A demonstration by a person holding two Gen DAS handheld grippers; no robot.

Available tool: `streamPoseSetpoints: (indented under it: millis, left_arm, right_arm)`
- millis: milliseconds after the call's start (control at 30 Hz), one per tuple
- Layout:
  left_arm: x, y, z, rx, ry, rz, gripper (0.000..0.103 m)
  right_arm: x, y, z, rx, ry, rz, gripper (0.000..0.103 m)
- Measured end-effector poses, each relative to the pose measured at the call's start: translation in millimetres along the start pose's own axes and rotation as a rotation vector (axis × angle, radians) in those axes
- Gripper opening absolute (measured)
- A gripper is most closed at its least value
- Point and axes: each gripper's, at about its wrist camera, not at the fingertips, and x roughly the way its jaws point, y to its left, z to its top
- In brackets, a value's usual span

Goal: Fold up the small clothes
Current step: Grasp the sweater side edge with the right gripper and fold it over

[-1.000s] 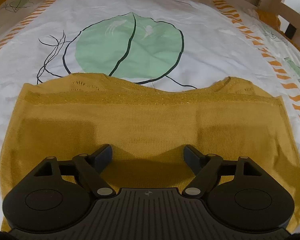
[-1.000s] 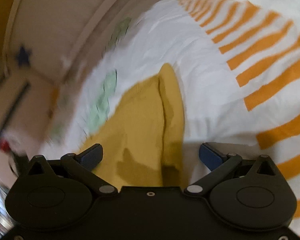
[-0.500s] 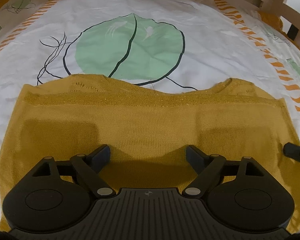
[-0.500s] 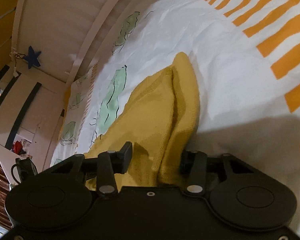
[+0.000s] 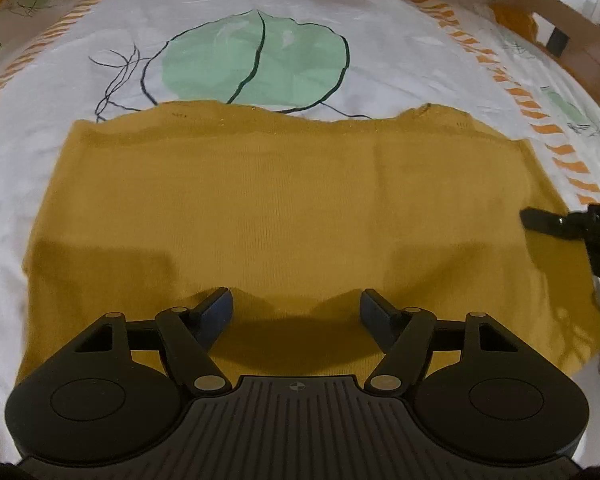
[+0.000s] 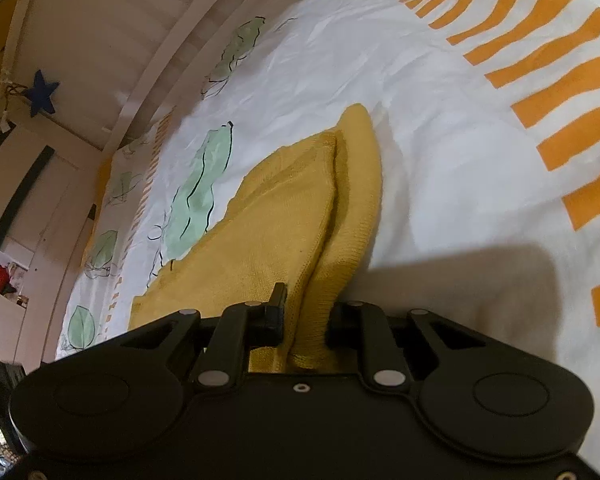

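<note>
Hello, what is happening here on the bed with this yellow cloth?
A person with two handheld grippers is folding a small mustard knit garment spread on a leaf-print bedsheet. The right gripper is shut on the garment's side edge, pinching the layers. The left gripper hovers open over the near hem, holding nothing.

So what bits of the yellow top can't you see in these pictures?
- Left wrist view: the yellow top's near hem is hidden behind the open left gripper.
- Left wrist view: the right gripper is cut off by the right edge.
- Right wrist view: the pinched edge disappears between the shut right gripper's fingers.
- Both views: whatever lies under the top, on the bedsheet, is covered.
</note>
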Motion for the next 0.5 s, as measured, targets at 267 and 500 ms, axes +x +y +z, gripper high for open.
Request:
streamPoseSetpoints:
  millis: [267, 500]
  left_arm:
    - [-21, 38, 7, -0.09, -0.029, -0.003, 0.068]
    - [-37, 82, 24, -0.149, -0.059, 0.019, 0.068]
  right_arm:
    - [1, -3, -2, 0.035, -0.014, 0.022, 0.03]
    - [-4, 24, -2, -0.067, -0.032, -0.063, 0.023]
